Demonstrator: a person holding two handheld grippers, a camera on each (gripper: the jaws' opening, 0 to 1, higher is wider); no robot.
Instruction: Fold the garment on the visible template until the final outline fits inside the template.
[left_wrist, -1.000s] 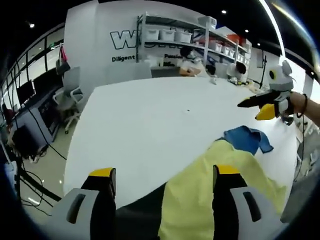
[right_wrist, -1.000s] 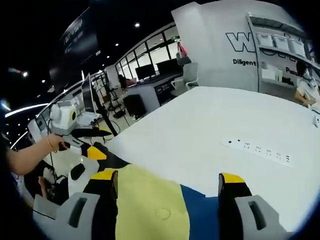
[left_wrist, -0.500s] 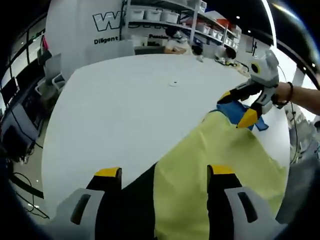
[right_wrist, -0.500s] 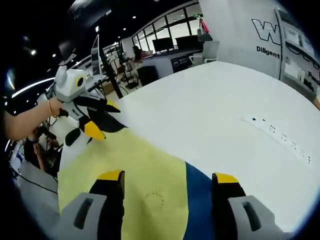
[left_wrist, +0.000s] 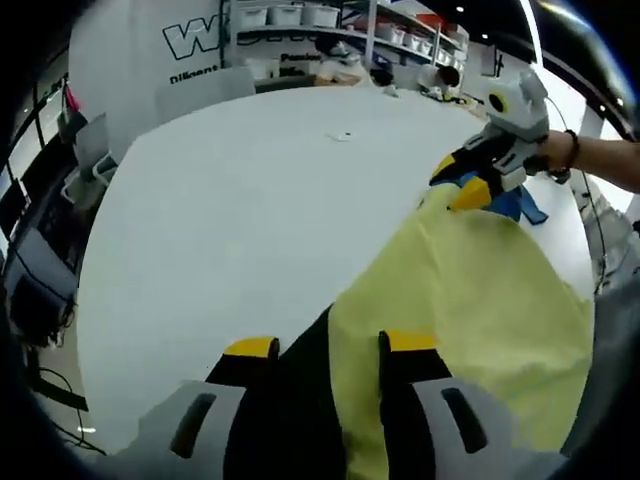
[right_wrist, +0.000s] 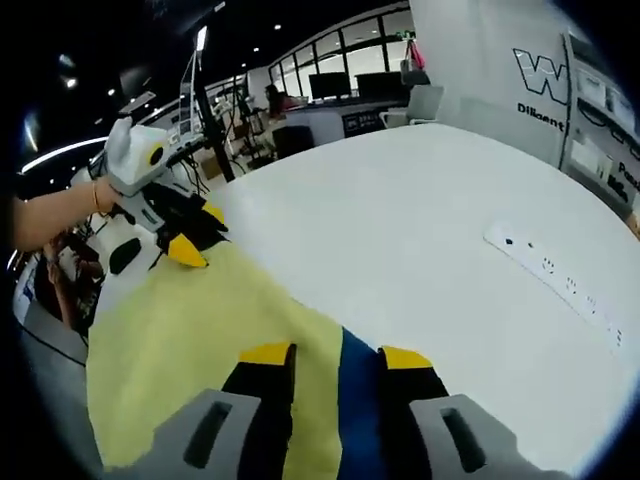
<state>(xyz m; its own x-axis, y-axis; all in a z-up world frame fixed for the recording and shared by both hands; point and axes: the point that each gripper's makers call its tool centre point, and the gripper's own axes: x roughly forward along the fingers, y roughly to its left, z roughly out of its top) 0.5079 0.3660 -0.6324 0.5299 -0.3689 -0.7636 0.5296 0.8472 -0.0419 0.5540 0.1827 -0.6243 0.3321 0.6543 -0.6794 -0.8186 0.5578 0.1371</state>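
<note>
Item: white table (left_wrist: 230, 190), large, round-edged; I see it in both views.

Item: yellow garment (left_wrist: 480, 320), spread flat on the table at its near edge, also in the right gripper view (right_wrist: 180, 350). A blue part (left_wrist: 515, 205) shows at its far corner in the left gripper view; in the right gripper view a blue band (right_wrist: 358, 400) runs along the garment's edge.

Item: left gripper (left_wrist: 330, 350), jaws drawn narrow, a dark strip of cloth and the yellow edge lying between them; I cannot tell whether they pinch it. In the right gripper view I see it (right_wrist: 190, 235) at the garment's far corner, held by a hand (right_wrist: 95, 195).

Item: right gripper (right_wrist: 335, 355), jaws narrow, straddling the line where yellow meets blue; grip not certain. In the left gripper view it (left_wrist: 460, 180) sits at the blue corner, tips touching cloth.

Item: white power strip (right_wrist: 560, 285), on the table, well apart from the garment.

Item: shelving with bins (left_wrist: 300, 20) beyond the table.
</note>
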